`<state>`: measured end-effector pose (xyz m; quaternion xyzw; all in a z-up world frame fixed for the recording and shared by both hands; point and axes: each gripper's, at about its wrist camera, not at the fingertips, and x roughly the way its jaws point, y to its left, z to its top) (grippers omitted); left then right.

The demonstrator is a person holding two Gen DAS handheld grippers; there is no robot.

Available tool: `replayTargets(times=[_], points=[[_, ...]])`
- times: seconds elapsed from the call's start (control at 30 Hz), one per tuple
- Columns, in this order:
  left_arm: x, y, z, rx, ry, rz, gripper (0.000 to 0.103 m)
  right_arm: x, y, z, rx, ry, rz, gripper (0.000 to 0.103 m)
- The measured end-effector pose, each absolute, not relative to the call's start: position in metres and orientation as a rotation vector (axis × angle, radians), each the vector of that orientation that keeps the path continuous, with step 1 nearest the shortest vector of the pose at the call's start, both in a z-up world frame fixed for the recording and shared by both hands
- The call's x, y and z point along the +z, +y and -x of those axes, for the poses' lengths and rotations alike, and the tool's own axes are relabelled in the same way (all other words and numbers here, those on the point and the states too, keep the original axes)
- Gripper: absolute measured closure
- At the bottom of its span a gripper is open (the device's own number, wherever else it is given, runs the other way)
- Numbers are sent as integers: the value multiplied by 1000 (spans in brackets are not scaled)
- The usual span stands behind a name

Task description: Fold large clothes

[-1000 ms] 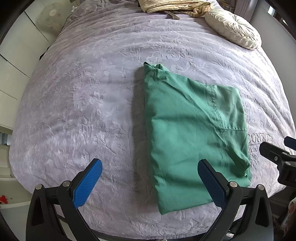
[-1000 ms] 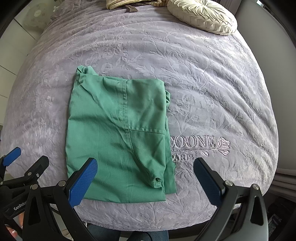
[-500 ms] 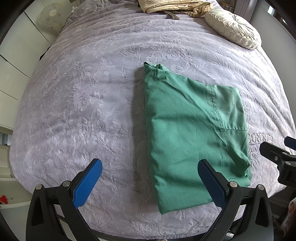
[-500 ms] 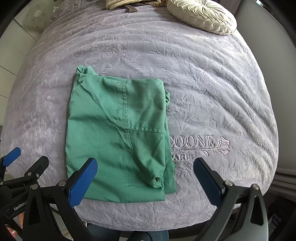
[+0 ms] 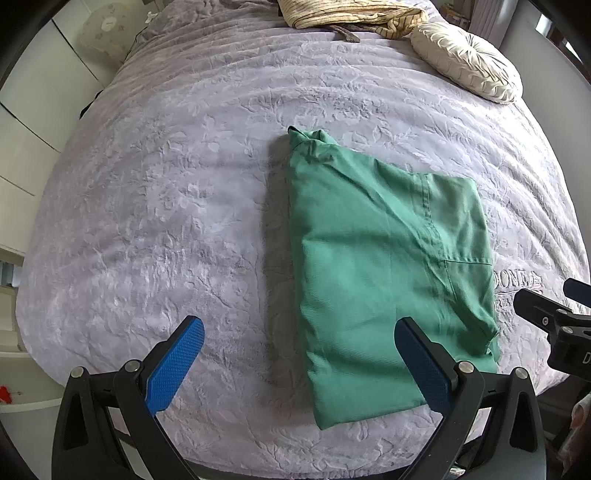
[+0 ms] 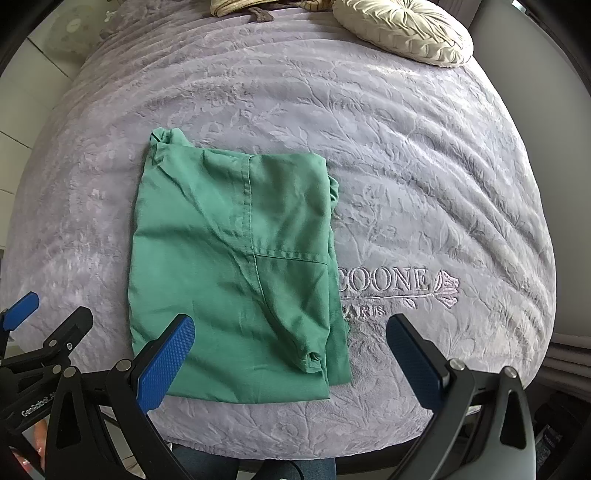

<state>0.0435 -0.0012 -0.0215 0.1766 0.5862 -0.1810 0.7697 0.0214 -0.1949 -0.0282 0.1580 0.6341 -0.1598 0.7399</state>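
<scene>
A green garment (image 5: 384, 266) lies folded into a flat rectangle on the grey-purple bedspread (image 5: 166, 206). It also shows in the right wrist view (image 6: 236, 266), left of the embroidered lettering. My left gripper (image 5: 295, 358) is open and empty, held above the bed's near edge, its right finger over the garment's near left part. My right gripper (image 6: 291, 354) is open and empty, above the garment's near right corner. Neither gripper touches the cloth.
A cream round cushion (image 5: 465, 59) and a striped beige cloth (image 5: 347, 14) lie at the far end of the bed. White cupboards (image 5: 33, 110) stand to the left. A grey wall (image 6: 546, 74) is on the right. The bed's near edge (image 6: 295, 439) is just below the grippers.
</scene>
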Motion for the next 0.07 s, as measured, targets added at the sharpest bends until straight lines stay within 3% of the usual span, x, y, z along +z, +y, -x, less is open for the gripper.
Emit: replayTargets(times=[0.07], points=[[-22, -2, -43, -394, 1269, -391, 0, -28, -195, -22, -350, 1392, -346, 0]])
